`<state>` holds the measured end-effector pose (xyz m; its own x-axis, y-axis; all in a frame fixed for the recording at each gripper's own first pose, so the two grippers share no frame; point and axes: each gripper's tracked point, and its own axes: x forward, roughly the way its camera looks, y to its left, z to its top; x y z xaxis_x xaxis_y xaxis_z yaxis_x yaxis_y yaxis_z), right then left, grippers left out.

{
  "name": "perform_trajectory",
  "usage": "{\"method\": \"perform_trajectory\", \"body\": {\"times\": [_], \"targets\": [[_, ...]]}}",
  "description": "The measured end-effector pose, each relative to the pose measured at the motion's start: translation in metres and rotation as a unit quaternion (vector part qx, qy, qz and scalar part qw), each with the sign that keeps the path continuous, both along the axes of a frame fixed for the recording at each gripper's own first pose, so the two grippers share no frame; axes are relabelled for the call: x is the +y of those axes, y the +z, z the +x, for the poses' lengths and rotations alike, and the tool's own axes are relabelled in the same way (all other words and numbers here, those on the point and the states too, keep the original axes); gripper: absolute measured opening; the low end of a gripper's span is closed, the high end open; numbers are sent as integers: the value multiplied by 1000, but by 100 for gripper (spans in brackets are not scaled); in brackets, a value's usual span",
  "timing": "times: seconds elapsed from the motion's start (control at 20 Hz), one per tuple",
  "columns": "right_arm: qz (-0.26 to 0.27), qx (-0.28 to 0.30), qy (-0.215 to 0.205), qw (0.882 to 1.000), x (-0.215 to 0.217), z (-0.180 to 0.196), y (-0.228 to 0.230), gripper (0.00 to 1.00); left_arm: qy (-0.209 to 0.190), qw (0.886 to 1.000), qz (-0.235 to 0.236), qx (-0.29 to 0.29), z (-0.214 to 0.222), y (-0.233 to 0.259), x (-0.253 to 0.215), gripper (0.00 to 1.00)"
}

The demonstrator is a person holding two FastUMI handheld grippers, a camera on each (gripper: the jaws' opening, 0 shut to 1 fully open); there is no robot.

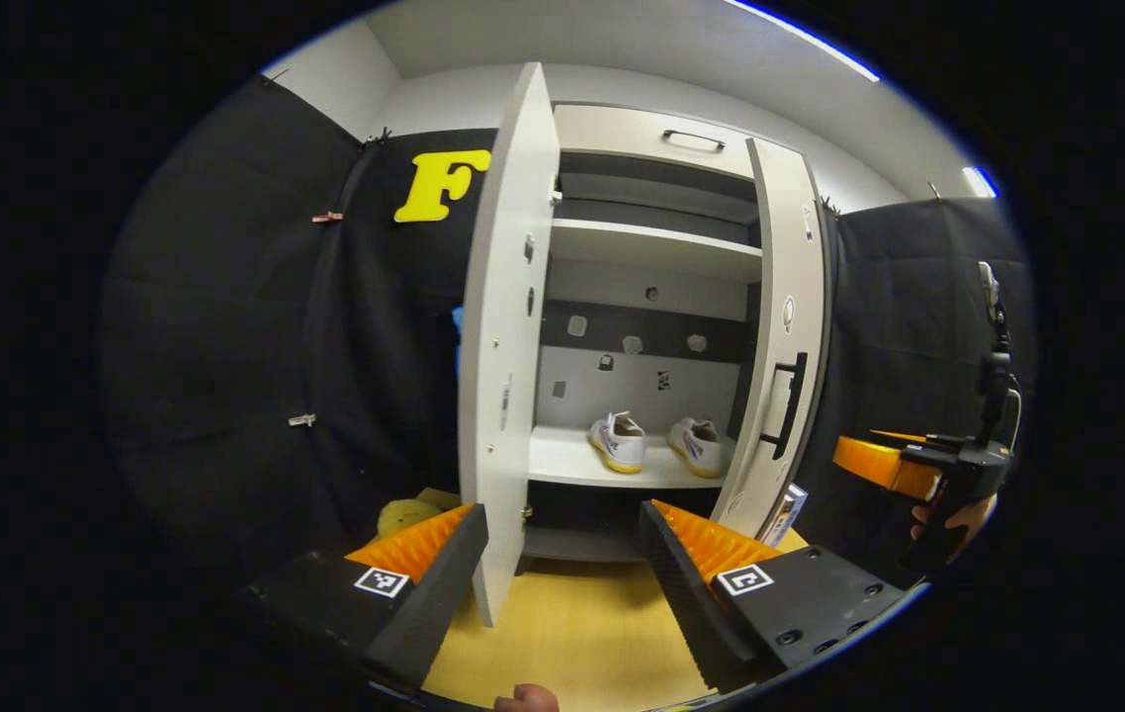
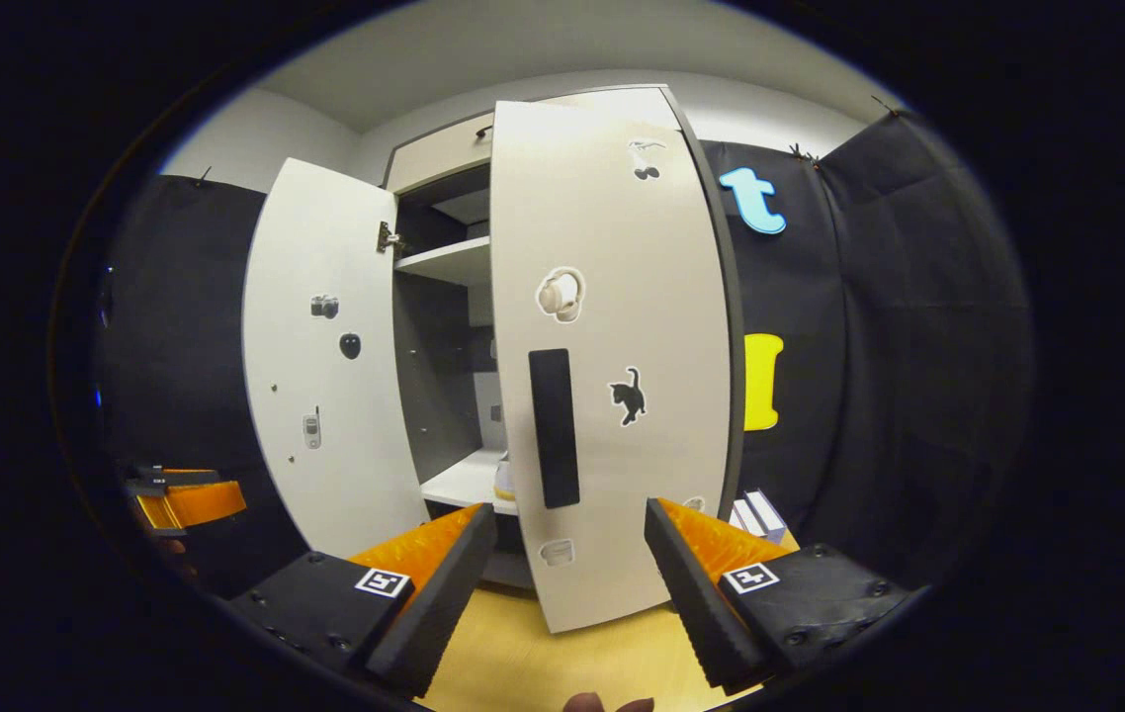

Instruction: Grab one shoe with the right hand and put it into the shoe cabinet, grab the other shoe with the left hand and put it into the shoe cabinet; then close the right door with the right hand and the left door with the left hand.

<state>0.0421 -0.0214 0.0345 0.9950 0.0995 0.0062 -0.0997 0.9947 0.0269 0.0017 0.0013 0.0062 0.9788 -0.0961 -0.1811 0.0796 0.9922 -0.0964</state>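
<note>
Left gripper view: two white shoes with yellow soles point(image 1: 656, 443) sit on the white cabinet shelf point(image 1: 572, 463); both tongs point(image 1: 562, 554) point(image 2: 570, 559) gape wide, empty, above yellow floor point(image 2: 582, 658).

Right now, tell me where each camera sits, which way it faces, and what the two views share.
Left gripper view: rides the left gripper, faces into the open shoe cabinet at two shoes; the right gripper shows far right.
Right gripper view: rides the right gripper, faces the right door and its handle.
Shared: cabinet, both doors, each other's gripper.
</note>
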Motion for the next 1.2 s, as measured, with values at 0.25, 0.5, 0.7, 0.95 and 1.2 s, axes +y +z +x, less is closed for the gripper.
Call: {"method": "perform_trajectory", "body": {"times": [0.25,0.5,0.7,0.95,1.2], "targets": [[17,12,13,1000,16,-10,-8,99,54,998,10,-14,5,11,65,97],[27,12,16,999,20,-17,-5,98,89,995,18,-29,48,19,123,95],[24,9,14,1000,19,-22,-3,98,101,994,-3,-32,95,22,152,95],[24,9,8,1000,14,-24,1,98,84,996,23,-12,136,5,147,95],[20,6,8,1000,15,-27,2,98,95,994,40,-29,139,6,142,94]]}}
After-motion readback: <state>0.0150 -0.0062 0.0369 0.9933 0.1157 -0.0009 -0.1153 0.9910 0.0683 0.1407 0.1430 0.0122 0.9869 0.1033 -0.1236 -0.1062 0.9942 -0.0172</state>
